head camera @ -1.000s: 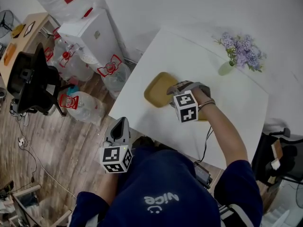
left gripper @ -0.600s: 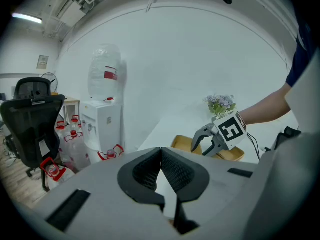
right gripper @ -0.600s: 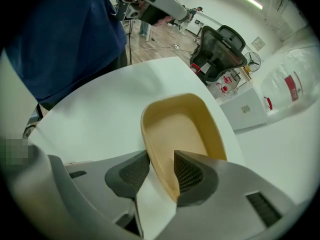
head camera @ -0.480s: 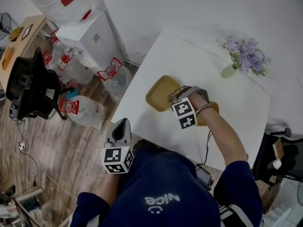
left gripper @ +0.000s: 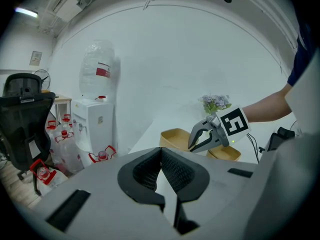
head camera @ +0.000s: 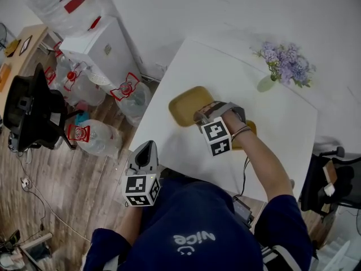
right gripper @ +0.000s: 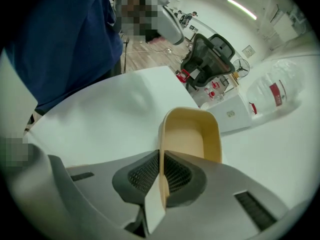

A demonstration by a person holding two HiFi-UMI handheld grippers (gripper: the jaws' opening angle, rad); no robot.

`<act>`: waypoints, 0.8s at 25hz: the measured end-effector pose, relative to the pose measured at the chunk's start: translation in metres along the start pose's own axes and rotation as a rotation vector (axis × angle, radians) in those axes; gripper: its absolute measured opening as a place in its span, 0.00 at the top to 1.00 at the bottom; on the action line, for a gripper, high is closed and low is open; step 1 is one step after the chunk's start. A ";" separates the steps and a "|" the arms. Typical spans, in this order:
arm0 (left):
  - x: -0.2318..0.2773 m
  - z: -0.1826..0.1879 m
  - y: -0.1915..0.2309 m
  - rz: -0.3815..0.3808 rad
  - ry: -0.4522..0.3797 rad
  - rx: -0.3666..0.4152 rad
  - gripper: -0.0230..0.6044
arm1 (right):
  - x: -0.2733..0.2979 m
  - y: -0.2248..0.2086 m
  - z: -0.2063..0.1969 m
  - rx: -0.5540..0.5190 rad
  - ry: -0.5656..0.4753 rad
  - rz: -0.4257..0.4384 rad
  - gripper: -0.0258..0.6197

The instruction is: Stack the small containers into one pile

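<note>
Jaws of the right gripper (right gripper: 161, 173) have just been closing and are now clamped on one wall of the tan container (right gripper: 192, 134).
The container is gripped near the left edge of the table (head camera: 225, 72); a lift into the second container (head camera: 251, 129), just beside it, is judged next. The left gripper (left gripper: 161, 170) is held off the table's near corner, jaws together and empty.
</note>
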State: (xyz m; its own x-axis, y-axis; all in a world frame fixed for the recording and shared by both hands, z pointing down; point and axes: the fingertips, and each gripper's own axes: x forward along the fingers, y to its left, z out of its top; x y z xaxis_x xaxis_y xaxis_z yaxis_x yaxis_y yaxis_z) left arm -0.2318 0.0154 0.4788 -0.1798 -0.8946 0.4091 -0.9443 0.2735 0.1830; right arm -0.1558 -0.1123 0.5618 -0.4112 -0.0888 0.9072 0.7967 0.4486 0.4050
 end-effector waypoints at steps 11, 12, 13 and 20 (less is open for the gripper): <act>0.013 0.005 -0.030 -0.093 -0.002 0.017 0.93 | -0.063 -0.007 -0.030 0.219 0.069 -0.123 0.87; 0.016 0.006 -0.034 -0.106 -0.002 0.021 0.93 | -0.069 -0.004 -0.035 0.235 0.081 -0.124 0.87; 0.018 0.006 -0.039 -0.118 -0.001 0.025 0.93 | -0.074 0.001 -0.041 0.251 0.092 -0.123 0.87; 0.036 0.006 -0.076 -0.214 0.021 0.057 0.93 | -0.098 0.040 -0.072 0.366 0.150 -0.110 0.87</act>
State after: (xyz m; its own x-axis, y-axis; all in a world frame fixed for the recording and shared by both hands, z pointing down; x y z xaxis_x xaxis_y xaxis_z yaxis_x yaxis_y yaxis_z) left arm -0.1685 -0.0392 0.4741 0.0312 -0.9223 0.3853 -0.9745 0.0575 0.2167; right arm -0.0517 -0.1492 0.4974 -0.3941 -0.2708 0.8782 0.5304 0.7134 0.4580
